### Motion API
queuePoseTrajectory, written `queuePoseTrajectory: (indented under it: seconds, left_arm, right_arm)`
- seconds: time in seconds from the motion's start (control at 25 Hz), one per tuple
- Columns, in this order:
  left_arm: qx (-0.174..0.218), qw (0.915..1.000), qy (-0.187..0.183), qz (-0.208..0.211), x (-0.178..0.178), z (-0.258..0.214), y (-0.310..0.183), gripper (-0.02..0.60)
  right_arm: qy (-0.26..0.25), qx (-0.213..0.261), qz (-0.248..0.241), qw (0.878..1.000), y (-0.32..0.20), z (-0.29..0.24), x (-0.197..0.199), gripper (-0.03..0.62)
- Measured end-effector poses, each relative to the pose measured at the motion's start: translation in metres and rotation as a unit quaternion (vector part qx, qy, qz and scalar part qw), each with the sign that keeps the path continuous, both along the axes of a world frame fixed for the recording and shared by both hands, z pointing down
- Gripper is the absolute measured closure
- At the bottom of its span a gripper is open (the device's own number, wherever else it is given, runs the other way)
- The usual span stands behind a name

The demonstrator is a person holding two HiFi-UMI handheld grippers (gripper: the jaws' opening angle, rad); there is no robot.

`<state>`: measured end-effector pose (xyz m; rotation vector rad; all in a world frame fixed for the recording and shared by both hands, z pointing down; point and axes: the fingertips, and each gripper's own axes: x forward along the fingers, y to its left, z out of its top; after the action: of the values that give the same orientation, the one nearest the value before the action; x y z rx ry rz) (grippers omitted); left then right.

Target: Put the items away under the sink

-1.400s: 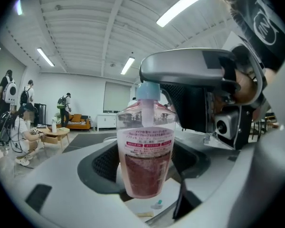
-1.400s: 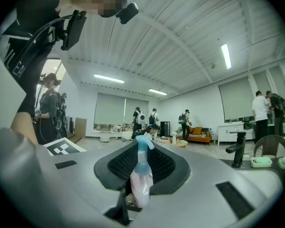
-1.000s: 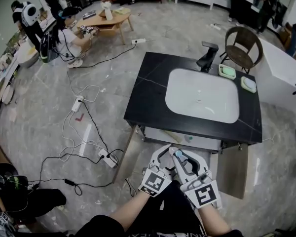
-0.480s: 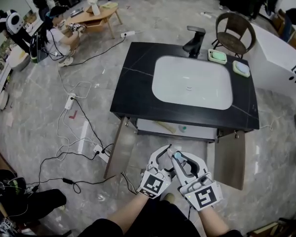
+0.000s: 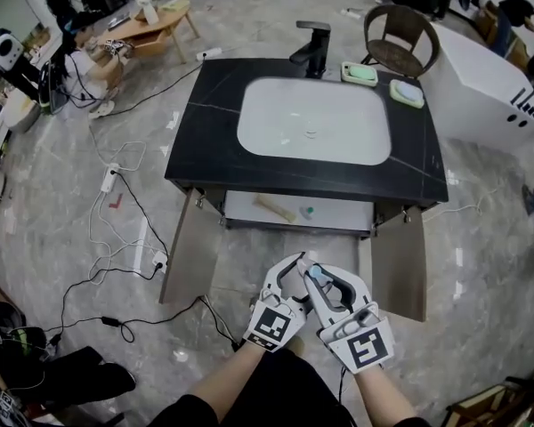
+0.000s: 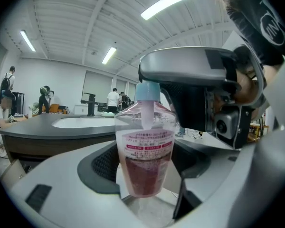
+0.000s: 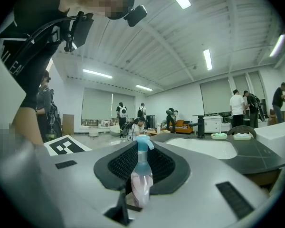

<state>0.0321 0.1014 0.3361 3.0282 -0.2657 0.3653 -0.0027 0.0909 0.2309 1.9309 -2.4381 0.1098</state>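
A small clear bottle with a pale blue cap and pinkish liquid stands upright between both grippers, low in the head view. My right gripper is shut on the bottle, its pads pressing the flat sides. My left gripper reaches in from the left. The bottle stands between its jaws, label facing the camera, but whether the pads press on it is unclear. Ahead is the black vanity with a white sink. Its two cabinet doors hang open below.
Inside the cabinet lie a wooden tool and a small teal item. A black faucet and two soap dishes sit on the counter. Cables and a power strip cross the floor at left. A chair stands behind the vanity.
The vanity has slid up and left in the head view, and more of the open cabinet shows. Both grippers stay together around the bottle at the bottom of the view.
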Motion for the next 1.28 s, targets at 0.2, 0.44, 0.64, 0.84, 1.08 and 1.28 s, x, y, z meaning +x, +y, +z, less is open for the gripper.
queuePoseTrajectory:
  seconds: [0.2, 0.44, 0.64, 0.84, 1.08, 1.28]
  left_arm:
    - [-0.003, 0.9999, 0.002, 0.011, 0.018, 0.02, 0.028, 0.245]
    - [-0.008, 0.9992, 0.001, 0.038, 0.048, 0.067, 0.042, 0.245]
    - [-0.008, 0.9979, -0.003, 0.065, 0.081, 0.121, 0.038, 0.245]
    - [-0.005, 0.9953, 0.005, 0.097, 0.12, 0.193, 0.025, 0.245]
    - [-0.004, 0.9912, 0.031, 0.129, 0.17, 0.297, 0.004, 0.245]
    - [0.016, 0.9875, 0.044, 0.151, 0.2, 0.38, -0.011, 0.245]
  right_arm:
    - [0.006, 0.003, 0.006, 1.0, 0.027, 0.02, 0.017, 0.519]
    - [0.005, -0.005, 0.037, 0.999, 0.038, 0.068, 0.049, 0.519]
    - [0.003, -0.005, 0.062, 0.998, 0.032, 0.12, 0.083, 0.519]
    - [0.008, 0.006, 0.077, 0.997, 0.018, 0.193, 0.121, 0.519]
    - [0.021, 0.047, 0.083, 0.995, -0.003, 0.3, 0.166, 0.519]
    - [0.041, 0.074, 0.092, 0.992, -0.016, 0.383, 0.192, 0.519]
